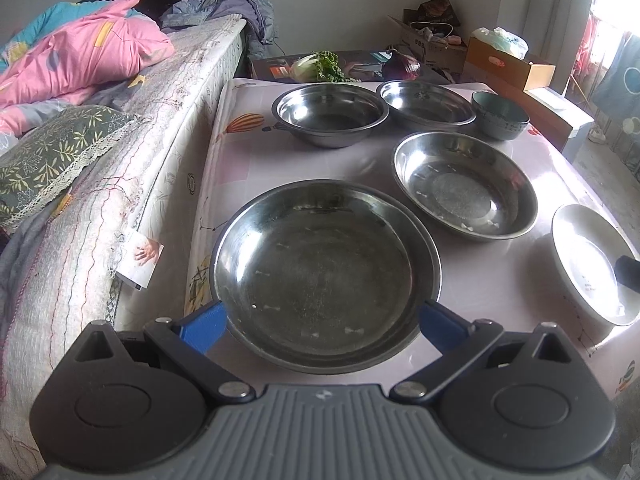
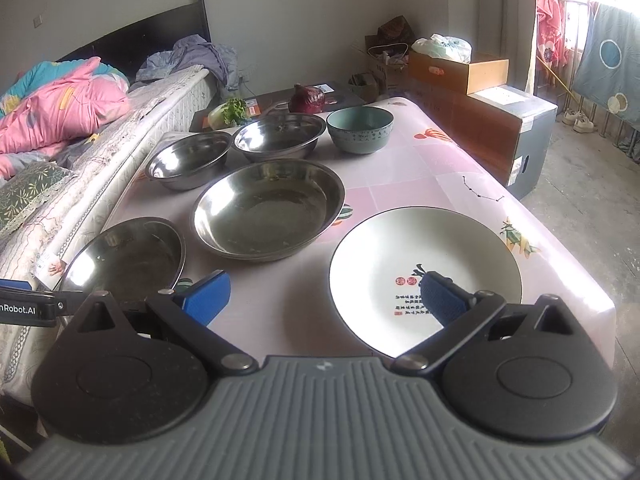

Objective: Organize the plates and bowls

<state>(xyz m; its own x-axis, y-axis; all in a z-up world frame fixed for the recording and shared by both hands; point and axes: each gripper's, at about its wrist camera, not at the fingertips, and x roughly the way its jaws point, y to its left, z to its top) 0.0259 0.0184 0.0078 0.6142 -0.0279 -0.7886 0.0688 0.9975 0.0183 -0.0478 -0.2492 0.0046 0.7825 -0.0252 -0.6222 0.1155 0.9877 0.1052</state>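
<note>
I'm seeing the bed (image 2: 80,120) running along the left side, pink quilt (image 1: 80,52) piled on it. The table (image 2: 460,168) with the pink patterned cover is sitting right against the mattress edge, cardboard boxes (image 2: 472,72) stacked on its far right.

Dishes, biggest first:
- Large steel plate (image 1: 324,276) is sitting at the near-left corner of the table. The left gripper (image 1: 324,320) is hovering wide open around its near rim, one blue finger on each side; I can't tell whether either is touching it. Nothing gripped.
- White ceramic plate (image 2: 424,276) with printed characters is lying at near right. The right gripper (image 2: 324,296) is also spread wide, holding nothing: its right finger is showing over the plate's inside, its left finger is out over bare cloth to the plate's left.
- Second steel plate (image 2: 268,208) is sitting mid-table, between the two near plates and the back row.
- Two steel bowls are lining the far edge: left steel bowl (image 2: 188,164) and right steel bowl (image 2: 280,138), rims nearly touching.
- Green ceramic bowl (image 2: 360,128) is standing just right of them.

Past the table's far edge I'm making out a red cabbage (image 2: 307,99) and a leafy green vegetable (image 2: 230,112).
</note>
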